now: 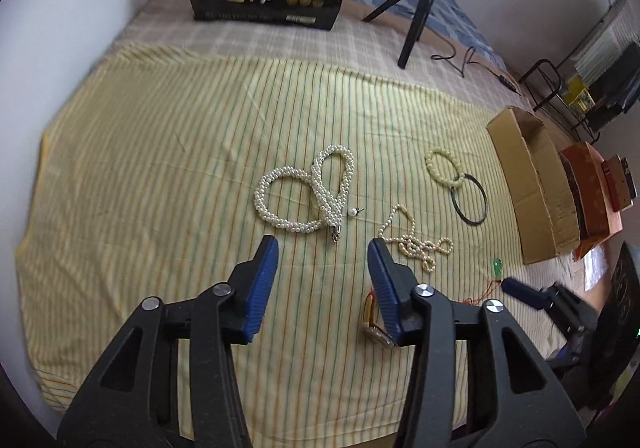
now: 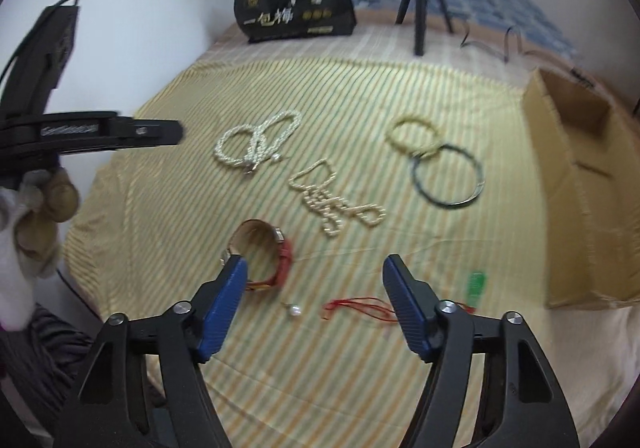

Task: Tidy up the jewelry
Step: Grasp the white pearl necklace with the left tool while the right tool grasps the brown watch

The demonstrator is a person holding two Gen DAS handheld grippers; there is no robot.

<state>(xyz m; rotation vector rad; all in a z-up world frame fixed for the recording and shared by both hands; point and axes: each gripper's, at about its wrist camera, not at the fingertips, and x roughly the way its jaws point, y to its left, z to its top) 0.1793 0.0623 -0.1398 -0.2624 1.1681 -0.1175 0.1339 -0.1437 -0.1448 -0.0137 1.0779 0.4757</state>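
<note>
1. The left claw [image 1: 323, 248] has its blue-padded jaws apart with nothing between them, over the yellow striped cloth [image 1: 160, 168] spread on the bed.
2. In the left wrist view, at 12 o'clock just beyond its tips lies a thick braided white pearl necklace [image 1: 308, 192], folded in loops, with a single loose pearl earring [image 1: 353, 211] just beside its clasp end.
3. At 1 o'clock, touching distance from its right pad, lies a tangled thin strand of cream pearls [image 1: 416, 244].
4. Beside the same pad, at 4 o'clock, a red-strapped wristwatch [image 1: 376, 322] is partly hidden.
5. The right claw [image 2: 314, 270] also has its jaws apart and empty; its left pad overlaps the watch in the right wrist view.
6. Between its jaws lie another single pearl [image 2: 295, 310] and a red cord [image 2: 360, 308] leading to a green pendant [image 2: 476, 284].
7. Farther out at 1 o'clock, a cream beaded bracelet [image 2: 412, 136] touches a dark thin bangle [image 2: 448, 176].
8. At 2 o'clock stands an open brown cardboard box [image 2: 580, 176].
</note>
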